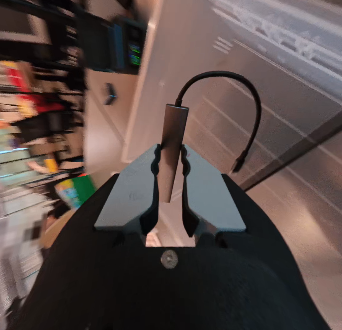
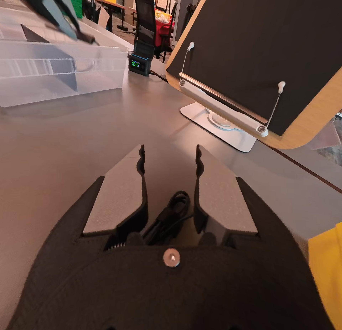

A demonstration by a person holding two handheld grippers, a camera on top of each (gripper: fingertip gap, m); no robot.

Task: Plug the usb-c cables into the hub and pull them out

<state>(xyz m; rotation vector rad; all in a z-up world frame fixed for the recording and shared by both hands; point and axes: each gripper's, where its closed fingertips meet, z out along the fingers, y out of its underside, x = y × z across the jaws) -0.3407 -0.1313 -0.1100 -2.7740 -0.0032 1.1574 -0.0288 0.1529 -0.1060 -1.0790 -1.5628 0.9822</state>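
Observation:
My left gripper [image 1: 169,147] is shut on a slim dark grey hub [image 1: 173,136] and holds it in the air, end pointing away. The hub's short black cable [image 1: 240,88] loops over to the right and its plug [image 1: 238,163] hangs free. The background in this view is blurred. My right gripper [image 2: 170,149] is open and empty, low over the grey table [image 2: 92,145]. A bundle of black usb-c cable [image 2: 174,210] lies on the table between the bases of its fingers. The left gripper [image 2: 61,19] with the hub's end shows blurred at the top left of the right wrist view.
A clear plastic bin [image 2: 55,69] stands at the back left. A small black device with a lit screen [image 2: 138,64] sits behind it. A wood-framed black board on a white stand [image 2: 249,71] stands at the right. A yellow item [image 2: 325,274] is at the right edge.

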